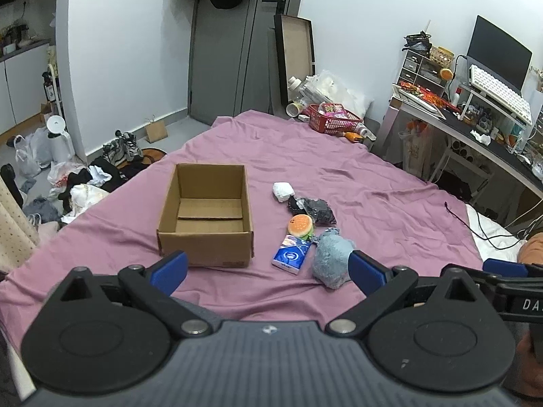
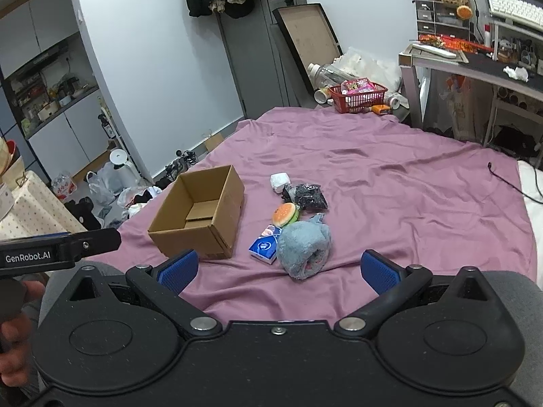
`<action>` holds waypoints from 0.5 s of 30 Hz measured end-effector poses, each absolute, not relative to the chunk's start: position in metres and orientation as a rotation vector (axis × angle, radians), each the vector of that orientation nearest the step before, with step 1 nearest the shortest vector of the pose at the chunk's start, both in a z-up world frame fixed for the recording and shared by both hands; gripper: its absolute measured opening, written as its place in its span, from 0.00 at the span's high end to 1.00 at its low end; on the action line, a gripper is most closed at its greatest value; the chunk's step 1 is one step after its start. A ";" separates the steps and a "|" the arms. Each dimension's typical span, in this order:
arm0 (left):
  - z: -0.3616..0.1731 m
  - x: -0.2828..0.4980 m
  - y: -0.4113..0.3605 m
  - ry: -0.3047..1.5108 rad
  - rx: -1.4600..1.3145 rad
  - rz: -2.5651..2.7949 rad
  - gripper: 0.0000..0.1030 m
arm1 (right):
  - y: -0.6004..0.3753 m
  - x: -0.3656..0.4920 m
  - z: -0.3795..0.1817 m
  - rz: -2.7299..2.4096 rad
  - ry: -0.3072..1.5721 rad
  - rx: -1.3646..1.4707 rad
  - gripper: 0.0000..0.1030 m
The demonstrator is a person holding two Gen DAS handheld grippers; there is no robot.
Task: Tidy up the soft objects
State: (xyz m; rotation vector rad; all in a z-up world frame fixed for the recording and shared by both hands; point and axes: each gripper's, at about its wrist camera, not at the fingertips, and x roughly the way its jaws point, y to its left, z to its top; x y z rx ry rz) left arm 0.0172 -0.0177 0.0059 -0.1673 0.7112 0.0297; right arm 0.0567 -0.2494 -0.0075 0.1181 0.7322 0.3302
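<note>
Both tongs hang spread wide and empty over the pink sheet [image 2: 390, 183]: left gripper [image 1: 268, 271], right gripper [image 2: 278, 271]. The empty box [image 1: 203, 237] sits at 11 o'clock. The grey plush [image 2: 303, 249] lies dead ahead, touching the tissue pack [image 2: 264, 246], with the burger toy [image 2: 285, 215] behind. The plush looks light and squishy, so I'd pinch its fat middle.

Toys [image 1: 331, 261] right of box [image 1: 206, 215] (on bed [image 1: 373, 176]).
</note>
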 end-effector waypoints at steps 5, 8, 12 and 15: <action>-0.002 0.032 -0.023 0.724 -0.161 0.034 0.03 | -0.257 0.068 -0.015 0.325 0.750 0.136 0.00; -0.009 0.042 -0.027 0.740 -0.162 0.014 0.03 | -0.262 0.076 -0.019 0.318 0.761 0.154 0.00; -0.018 0.055 -0.033 0.761 -0.168 -0.007 0.03 | -0.271 0.088 -0.026 0.285 0.751 0.172 0.00; -0.026 0.065 -0.034 0.774 -0.169 -0.006 0.03 | -0.275 0.099 -0.032 0.283 0.770 0.180 0.00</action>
